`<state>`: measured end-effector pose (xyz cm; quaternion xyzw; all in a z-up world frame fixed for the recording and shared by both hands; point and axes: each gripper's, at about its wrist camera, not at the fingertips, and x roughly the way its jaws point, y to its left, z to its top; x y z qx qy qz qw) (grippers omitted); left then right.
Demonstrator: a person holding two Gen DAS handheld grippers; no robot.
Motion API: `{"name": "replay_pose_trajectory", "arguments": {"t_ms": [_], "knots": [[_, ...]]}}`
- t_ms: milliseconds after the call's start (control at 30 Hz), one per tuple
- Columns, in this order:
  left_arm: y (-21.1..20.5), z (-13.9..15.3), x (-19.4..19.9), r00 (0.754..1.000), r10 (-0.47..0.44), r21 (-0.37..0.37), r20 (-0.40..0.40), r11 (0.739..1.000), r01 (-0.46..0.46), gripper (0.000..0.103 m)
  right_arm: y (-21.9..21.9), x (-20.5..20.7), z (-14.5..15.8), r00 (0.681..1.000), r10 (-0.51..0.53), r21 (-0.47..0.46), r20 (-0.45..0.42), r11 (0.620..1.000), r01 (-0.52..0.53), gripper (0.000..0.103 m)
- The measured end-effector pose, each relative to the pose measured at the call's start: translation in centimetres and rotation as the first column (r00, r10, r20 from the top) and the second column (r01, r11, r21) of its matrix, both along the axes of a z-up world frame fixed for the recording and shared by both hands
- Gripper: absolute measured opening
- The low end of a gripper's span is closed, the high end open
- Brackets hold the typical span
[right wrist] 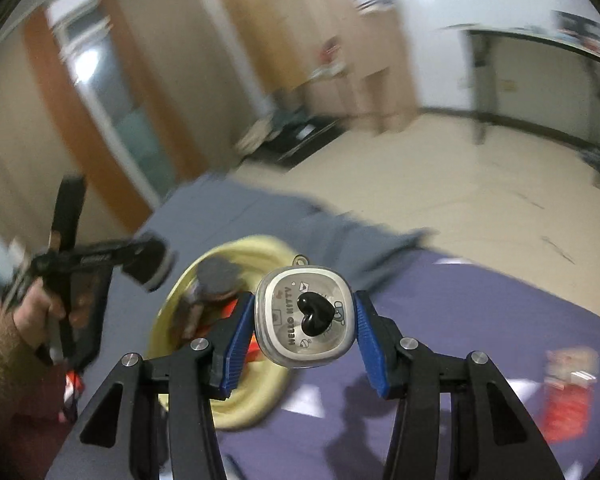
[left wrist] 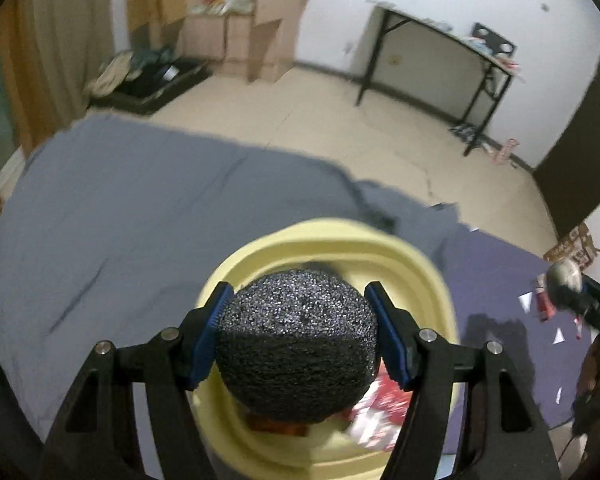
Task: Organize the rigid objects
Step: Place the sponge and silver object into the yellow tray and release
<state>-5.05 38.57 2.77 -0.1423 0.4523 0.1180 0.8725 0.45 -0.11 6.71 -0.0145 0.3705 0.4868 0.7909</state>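
Your left gripper [left wrist: 298, 332] had its two blue pads pinched on one black, glittery foam ball [left wrist: 296, 340], held directly over the single yellow basin [left wrist: 428, 272]. In the basin beneath the ball lay one red-and-white packet [left wrist: 374, 412] and an orange-brown item you could see only in part. The basin sat on a bed covered by a grey sheet [left wrist: 140, 208] on the left and a purple cloth [left wrist: 500, 280] on the right. From the right wrist view, your left hand [right wrist: 36, 308] showed at the far left, wrapped around that gripper's handle.

Your right gripper [right wrist: 305, 316] was clamped on one rounded-square silver case [right wrist: 304, 312] printed "HELLO KITTY", with one black heart on its face and a small loop at its top. You held it at the basin's right edge, above the purple cloth. Further right on that cloth lay one blurred red packet [right wrist: 566, 396] and several white paper scraps [right wrist: 308, 398].
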Motion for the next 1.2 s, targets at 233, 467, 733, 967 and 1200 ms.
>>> {"name": "replay_pose_trajectory", "arguments": {"t_ms": [233,467,733,967,1200], "knots": [[3.6,-3.0,2.4,0.997,0.060,-0.052,-0.055,0.997,-0.063,0.068,13.7,-3.1,-5.4,0.994,0.108,-0.271,-0.018,0.956,-0.109,0.048],[2.9,-4.9,4.3,0.997,0.007,-0.062,-0.079,0.998,-0.012,0.069,18.1,-4.0,-7.2,0.987,0.137,-0.395,0.085,0.914,-0.093,0.048],[2.7,-4.2,3.8,0.999,0.025,-0.076,-0.043,0.997,-0.029,0.096,19.6,-4.2,-7.9,0.990,0.138,-0.360,0.021,0.925,-0.121,0.058],[-3.0,1.7,4.7,0.998,-0.061,-0.056,0.025,0.996,0.063,0.103,11.4,-1.7,-1.5,0.996,-0.043,-0.150,0.082,0.987,0.055,0.103],[-17.6,3.1,9.6,0.977,-0.214,-0.113,0.004,0.971,0.213,0.103,-8.3,4.9,0.6,0.887,-0.434,-0.161,0.157,0.875,0.457,0.103]]}}
